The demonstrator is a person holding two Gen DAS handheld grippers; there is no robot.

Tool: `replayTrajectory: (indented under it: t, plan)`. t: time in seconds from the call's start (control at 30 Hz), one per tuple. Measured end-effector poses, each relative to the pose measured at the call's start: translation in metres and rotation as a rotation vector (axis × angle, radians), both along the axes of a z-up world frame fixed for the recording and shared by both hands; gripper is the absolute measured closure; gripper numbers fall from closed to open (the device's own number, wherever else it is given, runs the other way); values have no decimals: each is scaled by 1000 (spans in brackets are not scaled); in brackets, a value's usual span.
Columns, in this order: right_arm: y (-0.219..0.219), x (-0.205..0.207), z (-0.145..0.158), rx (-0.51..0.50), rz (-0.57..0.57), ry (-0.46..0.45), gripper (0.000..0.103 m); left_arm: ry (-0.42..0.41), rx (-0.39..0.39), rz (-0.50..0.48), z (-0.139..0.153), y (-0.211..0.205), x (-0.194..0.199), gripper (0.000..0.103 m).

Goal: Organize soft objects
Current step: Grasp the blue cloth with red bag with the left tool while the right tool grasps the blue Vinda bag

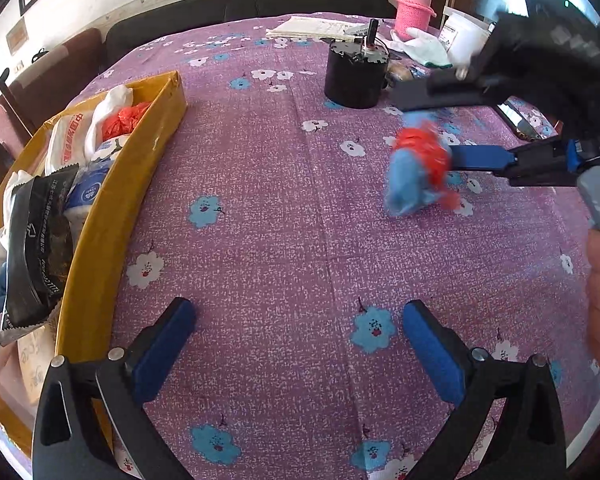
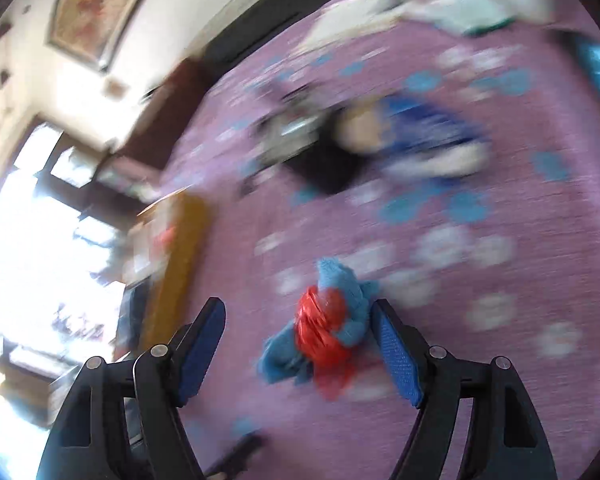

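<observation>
A blue soft cloth tied with a red band (image 1: 420, 164) hangs in the air above the purple flowered tablecloth, blurred by motion. In the right wrist view the bundle (image 2: 324, 328) lies between my right gripper's (image 2: 300, 340) spread fingers, close to the right pad (image 2: 396, 356); I cannot tell if it touches. My right gripper (image 1: 440, 132) is open in the left wrist view too. My left gripper (image 1: 300, 344) is open and empty, low over the tablecloth. A yellow cardboard box (image 1: 140, 184) at the left holds bags and soft packs.
A black cylinder device (image 1: 356, 76) stands at the table's far middle. A pink bottle (image 1: 414, 8), white glove (image 1: 428, 48), white tub (image 1: 464, 36) and papers (image 1: 316, 26) lie at the back. A dark sofa runs behind the table.
</observation>
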State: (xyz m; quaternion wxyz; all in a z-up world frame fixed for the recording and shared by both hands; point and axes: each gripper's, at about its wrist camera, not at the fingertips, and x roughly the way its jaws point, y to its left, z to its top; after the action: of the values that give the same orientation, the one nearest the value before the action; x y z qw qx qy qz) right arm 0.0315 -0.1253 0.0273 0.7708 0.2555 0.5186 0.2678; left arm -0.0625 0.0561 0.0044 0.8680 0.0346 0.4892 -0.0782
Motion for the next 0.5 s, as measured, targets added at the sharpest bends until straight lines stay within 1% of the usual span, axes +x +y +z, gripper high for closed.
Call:
replayTrajectory:
  t: [0.03, 0.07, 0.1, 0.13, 0.17, 0.2, 0.23, 0.27, 0.33, 0.4, 0.5]
  plan:
    - [4, -2, 7, 14, 33, -17, 23, 0, -2, -1, 0, 0, 1, 0]
    - [3, -4, 19, -20, 29, -71, 23, -1, -6, -1, -1, 0, 1, 0]
    - [-1, -3, 29, -78, -1, -115, 23, -3, -11, 0, 0, 1, 1, 0]
    - [-8, -1, 36, -157, -49, -152, 23, -4, -17, 1, 0, 2, 1, 0]
    - [-15, 4, 43, -281, -115, -183, 22, -6, -24, 4, 0, 3, 1, 0]
    - [-18, 10, 44, -376, -148, -201, 22, -9, -36, 6, 1, 4, 1, 0]
    - [-19, 15, 44, -442, -158, -216, 22, -10, -49, 7, 1, 6, 1, 0]
    - [-16, 23, 41, -536, -157, -236, 22, -13, -67, 9, 2, 8, 0, 0]
    - [-8, 35, 33, -642, -134, -249, 22, -17, -90, 12, 3, 10, -2, 0]
    - [2, 49, 22, -678, -91, -248, 22, -17, -91, 12, 3, 10, -3, 0]
    - [13, 64, 12, -690, -58, -253, 22, -15, -83, 11, 4, 9, -3, 0]
